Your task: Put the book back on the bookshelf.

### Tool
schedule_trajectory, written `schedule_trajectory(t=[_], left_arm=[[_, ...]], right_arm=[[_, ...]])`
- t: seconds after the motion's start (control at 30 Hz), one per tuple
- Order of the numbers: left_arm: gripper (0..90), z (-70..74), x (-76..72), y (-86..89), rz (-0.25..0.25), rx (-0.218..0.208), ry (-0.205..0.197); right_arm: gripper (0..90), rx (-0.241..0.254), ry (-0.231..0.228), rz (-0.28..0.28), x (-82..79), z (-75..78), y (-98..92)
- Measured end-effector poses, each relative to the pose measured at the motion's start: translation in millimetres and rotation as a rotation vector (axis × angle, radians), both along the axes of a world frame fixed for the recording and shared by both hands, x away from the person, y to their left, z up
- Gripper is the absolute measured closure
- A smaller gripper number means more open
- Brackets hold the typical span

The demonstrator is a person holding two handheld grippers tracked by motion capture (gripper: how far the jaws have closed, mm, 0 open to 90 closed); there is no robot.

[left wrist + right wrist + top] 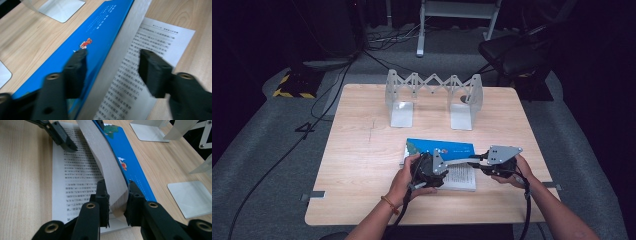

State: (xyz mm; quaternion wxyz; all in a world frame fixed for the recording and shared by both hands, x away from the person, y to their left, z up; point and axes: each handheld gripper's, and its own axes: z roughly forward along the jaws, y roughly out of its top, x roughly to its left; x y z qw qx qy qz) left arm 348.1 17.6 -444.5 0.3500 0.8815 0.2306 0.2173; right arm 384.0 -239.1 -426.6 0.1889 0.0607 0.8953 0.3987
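Right gripper view: clamping the right gripper (117,202) on a raised sheaf of pages (107,167) of the open book (443,156), blue cover (127,162) just beyond the far jaw, printed page (75,177) lying flat on the near side. Left gripper (112,72) hovering with jaws apart, straddling the standing sheaf, nothing pressed between the 2 pads. Book lying under both grippers on the table (362,150), well short of the metal rack (432,95). Advising: keeping the right clamp firm, closing the left near the spine, avoiding creasing.
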Motion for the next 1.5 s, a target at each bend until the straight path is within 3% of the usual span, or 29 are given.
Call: schedule_trajectory(t=[0.1, 0.13, 0.2, 0.3, 0.37, 0.47, 0.63, 0.67, 0.73, 0.83, 0.87, 0.9, 0.97, 1.03, 1.1, 1.37, 1.5], left_arm=[[56.4, -2.5, 0.2, -1.5, 0.014, 0.016, -0.016], [62.3, -2.8, 1.8, 0.5, 0.011, 0.001, -0.007], [65.6, -3.5, 3.1, 3.1, 0.000, -0.019, -0.007], [69.3, -8.2, 2.9, 10.2, 0.002, -0.094, -0.009], [71.9, -9.8, 3.1, 13.4, 0.009, -0.132, -0.013], [75.1, -6.5, 5.9, 22.8, 0.015, -0.207, -0.014], [75.7, -3.2, 7.3, 32.2, 0.009, -0.265, -0.014], [76.0, -2.1, 8.5, 35.2, 0.005, -0.291, -0.008], [76.1, -1.8, 9.1, 36.9, 0.003, -0.302, -0.011], [76.6, -0.5, 12.1, 43.6, 0.000, -0.364, 0.010], [76.7, 0.4, 14.1, 47.4, -0.002, -0.402, 0.024], [76.7, 1.2, 15.5, 50.0, -0.003, -0.426, 0.033], [77.3, 2.4, 16.4, 55.0, -0.002, -0.460, 0.036], [77.3, 3.1, 17.2, 59.2, 0.000, -0.487, 0.044], [77.4, 3.8, 17.8, 63.2, 0.004, -0.512, 0.051], [77.1, 5.0, 19.9, 70.1, -0.014, -0.552, 0.076], [77.0, 5.9, 19.8, 72.4, -0.013, -0.559, 0.081]], right_arm=[[75.0, -0.010, 0.000, -0.001, -0.6, -0.5, 1.1], [74.7, -0.013, 0.002, -0.002, -1.2, -0.8, 1.8], [73.3, -0.012, -0.005, -0.005, -1.7, -0.8, 2.6], [66.3, 0.030, 0.000, -0.015, -0.9, 0.5, 1.3], [57.0, 0.083, -0.005, -0.041, 0.2, 2.2, -1.7], [43.2, 0.147, 0.038, -0.078, 6.2, 6.0, -17.1], [34.6, 0.164, 0.066, -0.162, 16.2, -4.1, -44.3], [33.2, 0.139, 0.060, -0.207, 22.1, -11.9, -53.8], [32.1, 0.138, 0.075, -0.228, 25.5, -16.2, -58.1], [31.9, 0.135, 0.119, -0.260, 35.1, -27.1, -65.6], [31.8, 0.134, 0.124, -0.264, 36.4, -29.6, -65.4], [31.8, 0.132, 0.144, -0.259, 38.6, -34.3, -63.8], [32.0, 0.066, 0.120, -0.262, 42.0, -45.0, -57.0], [32.2, 0.063, 0.153, -0.250, 45.1, -53.0, -52.4], [32.5, 0.033, 0.149, -0.235, 47.3, -59.1, -45.9], [34.5, 0.035, 0.174, -0.178, 53.4, -70.9, -25.6], [36.4, 0.079, 0.191, -0.159, 53.4, -71.4, -25.9]])
